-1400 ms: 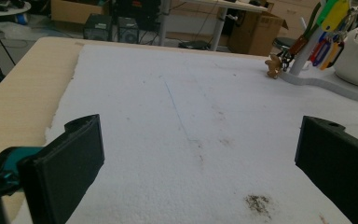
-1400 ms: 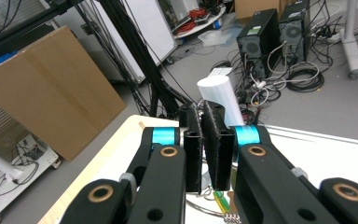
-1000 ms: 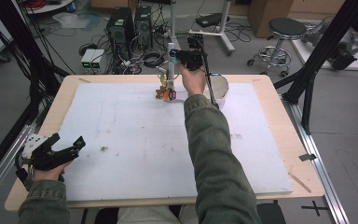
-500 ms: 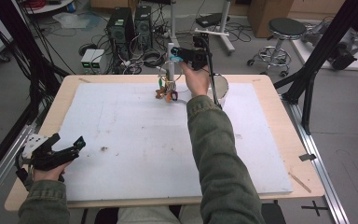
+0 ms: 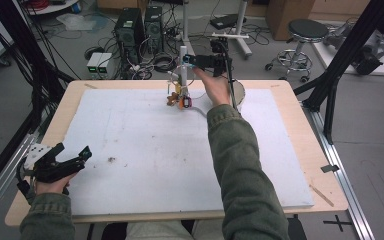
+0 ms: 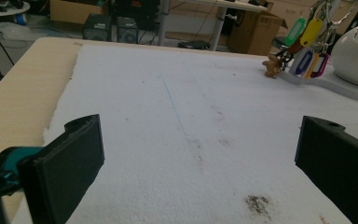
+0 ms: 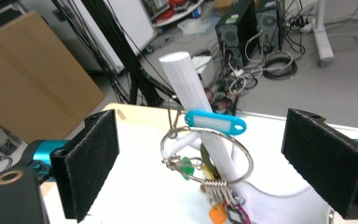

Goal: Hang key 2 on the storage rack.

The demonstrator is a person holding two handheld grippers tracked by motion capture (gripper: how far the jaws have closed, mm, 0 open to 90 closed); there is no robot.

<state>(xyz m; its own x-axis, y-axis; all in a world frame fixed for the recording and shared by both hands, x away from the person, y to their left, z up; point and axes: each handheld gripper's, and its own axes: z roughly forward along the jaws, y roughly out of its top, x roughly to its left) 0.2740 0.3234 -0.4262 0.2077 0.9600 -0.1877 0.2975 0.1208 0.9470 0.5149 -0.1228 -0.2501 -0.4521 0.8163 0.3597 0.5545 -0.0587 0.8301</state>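
A white foam sheet (image 5: 145, 150) covers the wooden table (image 5: 300, 130), with computer towers (image 5: 137, 22) on the floor beyond. The white cylindrical peg (image 7: 196, 102) stands near the sheet's far edge, leaning slightly, its long axis near upright. A blue plastic key tag (image 7: 214, 122) hangs on the peg. The right gripper (image 7: 214, 163), jaws just opened wide, flanks the peg without touching it. The left gripper (image 5: 62, 162) gapes empty, far from the peg.

The table (image 5: 300, 150) was pale wood, covered by a white foam sheet (image 5: 145, 150) flecked with brownish smudges. A white post (image 7: 193, 88) carried a bright blue key tag (image 7: 215, 122) with a white label on a silver ring (image 7: 205, 156). Lower tags (image 6: 307, 46) were green, yellow, blue, orange and magenta. A white bowl (image 6: 356, 56) sat nearby. The jaws were black; the sleeves (image 5: 240, 165) olive green.
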